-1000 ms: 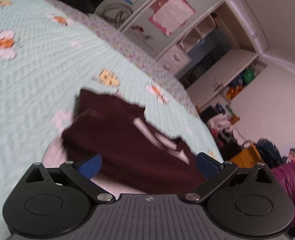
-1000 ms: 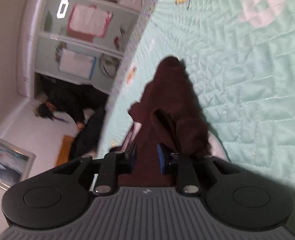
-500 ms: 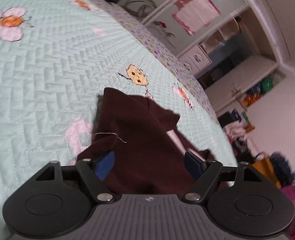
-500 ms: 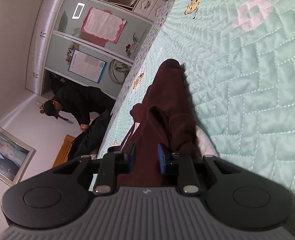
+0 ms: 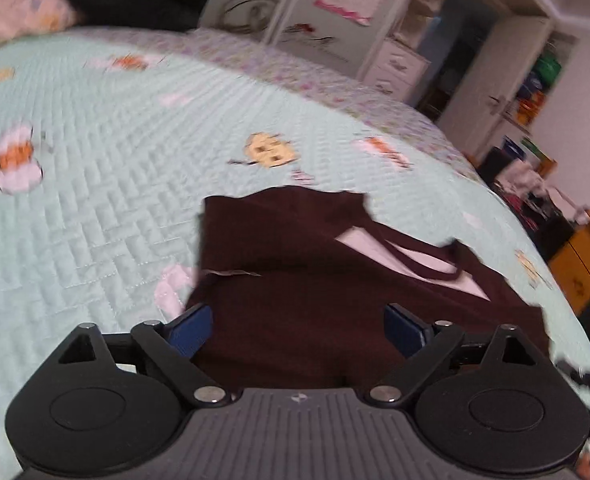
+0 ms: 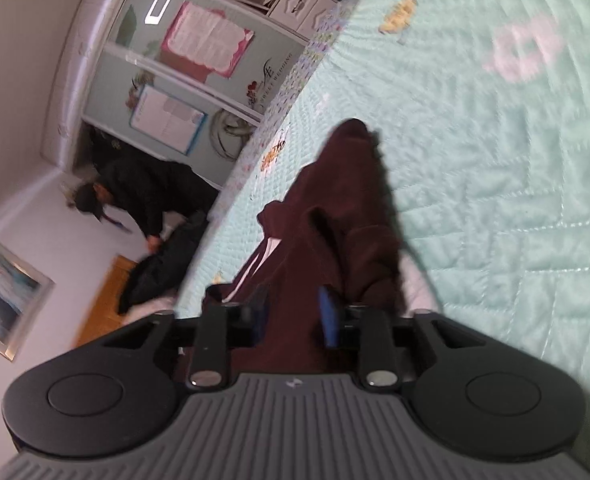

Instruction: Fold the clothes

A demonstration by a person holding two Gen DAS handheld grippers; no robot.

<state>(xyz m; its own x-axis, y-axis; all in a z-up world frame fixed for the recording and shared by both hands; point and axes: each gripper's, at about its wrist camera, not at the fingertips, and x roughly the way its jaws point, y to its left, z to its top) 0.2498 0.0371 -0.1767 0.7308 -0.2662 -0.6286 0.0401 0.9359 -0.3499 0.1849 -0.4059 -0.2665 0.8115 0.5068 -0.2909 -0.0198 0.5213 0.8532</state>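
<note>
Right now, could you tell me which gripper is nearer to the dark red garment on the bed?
Right. The right gripper has its fingers narrowed around a bunched fold of the garment. The left gripper is wide open, with the garment's edge between its fingers but ungripped.

Garment (image 5: 307, 280): dark maroon, pale pink stripes. Quilt (image 5: 95, 184): mint green, stitched herringbone, printed with orange bees, yellow hives and pink flowers; edge band possibly floral, blurred. Gripper pads (image 5: 191, 326): blue; bodies black, grey ribbed.
</note>
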